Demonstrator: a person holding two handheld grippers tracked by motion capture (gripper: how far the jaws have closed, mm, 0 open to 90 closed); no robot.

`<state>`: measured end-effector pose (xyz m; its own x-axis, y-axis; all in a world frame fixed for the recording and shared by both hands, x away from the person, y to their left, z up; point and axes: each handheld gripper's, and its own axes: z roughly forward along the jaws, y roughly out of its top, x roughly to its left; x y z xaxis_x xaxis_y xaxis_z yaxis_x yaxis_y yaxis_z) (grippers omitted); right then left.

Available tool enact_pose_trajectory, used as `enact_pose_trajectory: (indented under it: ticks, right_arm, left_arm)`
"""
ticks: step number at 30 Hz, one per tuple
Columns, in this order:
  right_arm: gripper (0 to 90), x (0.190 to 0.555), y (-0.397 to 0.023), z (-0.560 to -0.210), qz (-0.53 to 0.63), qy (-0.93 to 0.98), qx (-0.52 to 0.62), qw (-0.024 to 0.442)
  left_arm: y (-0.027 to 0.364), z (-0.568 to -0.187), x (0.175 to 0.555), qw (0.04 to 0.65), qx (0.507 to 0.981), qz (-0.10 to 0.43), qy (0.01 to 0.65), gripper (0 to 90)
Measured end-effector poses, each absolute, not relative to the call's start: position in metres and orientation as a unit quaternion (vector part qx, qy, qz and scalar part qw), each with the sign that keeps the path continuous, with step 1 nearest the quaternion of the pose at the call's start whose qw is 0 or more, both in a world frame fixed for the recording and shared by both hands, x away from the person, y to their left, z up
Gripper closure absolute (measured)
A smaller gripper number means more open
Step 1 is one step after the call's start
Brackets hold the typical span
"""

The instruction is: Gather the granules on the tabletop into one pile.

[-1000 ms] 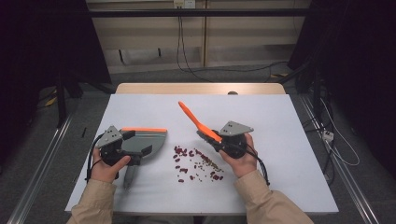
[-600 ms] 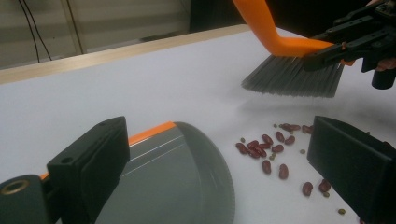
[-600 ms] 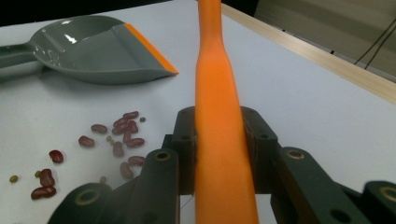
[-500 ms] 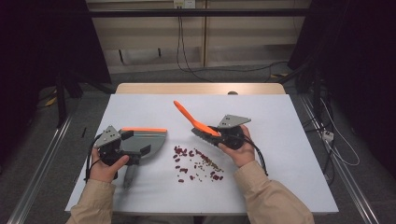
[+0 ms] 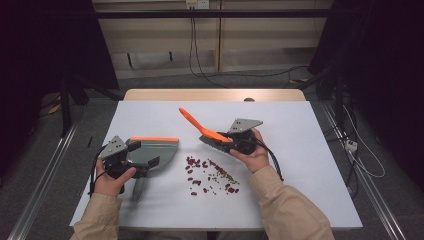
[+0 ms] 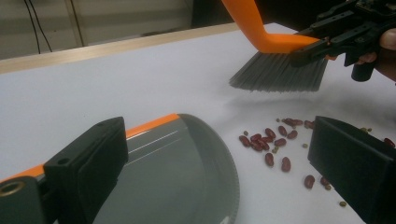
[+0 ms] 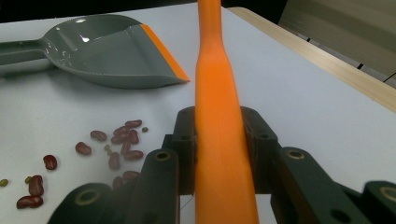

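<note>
On the white table [image 5: 310, 165], a person is working with a two-jaw gripper in each hand, seen from the high view. The right gripper [image 5: 231, 142] is pinching the orange handle of a small brush [image 5: 200, 128]; in the right gripper view the handle [image 7: 219, 116] is running up between the two black jaws, which are pressing against it from both sides. The brush handle is slanting up and away toward the far left of the table, while its grey bristles [image 6: 280, 72] are hanging just above the tabletop beyond the scattered beans, not visibly touching them.

The left gripper [image 5: 131, 161] is reaching over a grey dustpan [image 5: 155, 150] with an orange lip [image 5: 154, 139]. In the left gripper view the jaws are standing spread wide, one over the pan [image 6: 187, 158] and the other beside it over the beans; whether they are gripping the dustpan handle cannot be told from these pictures. The dustpan is lying flat on the table, its handle pointing toward the person's left hand [image 5: 112, 180].

Between dustpan and brush, a loose scatter of red beans [image 5: 200, 172] mixed with smaller pale green ones [image 5: 225, 175] is lying on the bare table surface, near the dustpan's rounded side and apart from it. The right hand [image 5: 252, 155] is resting above the far right edge of this scatter.
</note>
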<state>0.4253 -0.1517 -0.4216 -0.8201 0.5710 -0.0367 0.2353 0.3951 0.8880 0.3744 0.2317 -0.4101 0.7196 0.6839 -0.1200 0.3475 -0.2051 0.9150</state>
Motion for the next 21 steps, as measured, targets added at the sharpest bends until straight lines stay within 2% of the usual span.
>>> enact_pose_trajectory:
  ticks: [21]
  right_arm:
    - [70.9, 0.443, -0.134, -0.43, 0.5, 0.827, 0.214, 0.144]
  left_arm:
    - [0.239, -0.413, 0.37, 0.527, 0.761, 0.153, 0.347, 5.0]
